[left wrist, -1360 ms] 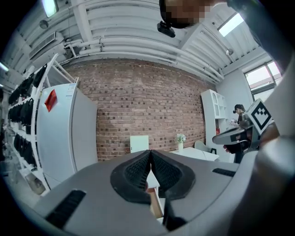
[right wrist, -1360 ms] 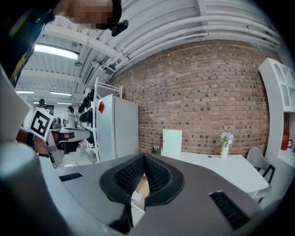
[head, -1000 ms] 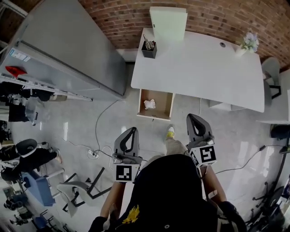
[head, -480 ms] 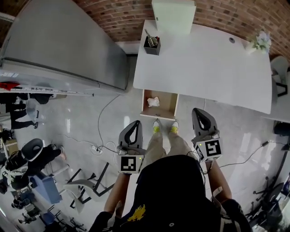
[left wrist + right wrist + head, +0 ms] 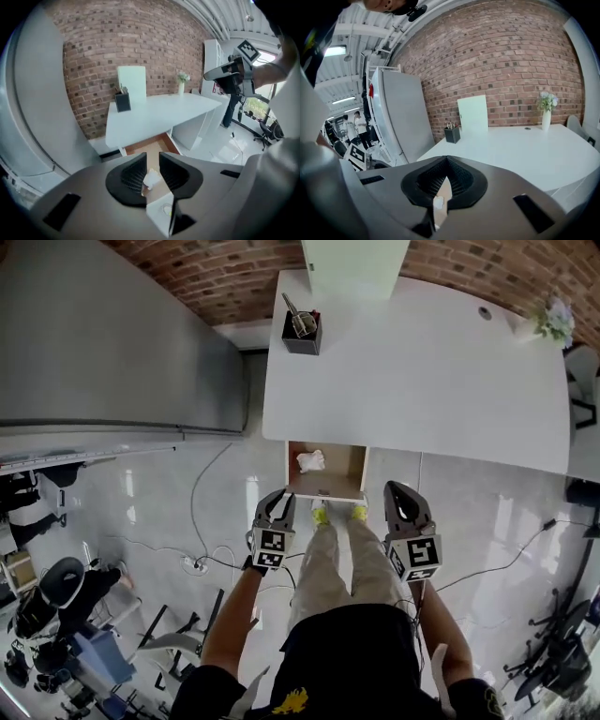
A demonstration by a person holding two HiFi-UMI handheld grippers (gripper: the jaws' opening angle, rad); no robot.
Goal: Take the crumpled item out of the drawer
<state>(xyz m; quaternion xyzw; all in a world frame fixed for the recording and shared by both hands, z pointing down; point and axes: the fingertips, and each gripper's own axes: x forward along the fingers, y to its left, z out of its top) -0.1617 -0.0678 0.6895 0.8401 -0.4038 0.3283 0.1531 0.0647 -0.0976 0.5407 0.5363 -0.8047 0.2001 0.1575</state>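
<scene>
Approach to the open drawer under the white counter, both hand-held grippers short of it.

One counter carries one black pen holder and one small vase of flowers. One wooden drawer stands pulled out below the counter's front edge. Two grippers hover just in front of the drawer. The left hand-held gripper has its jaws opening with nothing pressed between them. The right hand-held gripper has its tips together and is empty. The single crumpled white item lies in the drawer's left half, on the left gripper's side. To do this well, I would let the left jaws spread wider than the wad, come down from above clear of the drawer's front wall, and close gently round its middle before lifting straight up.
</scene>
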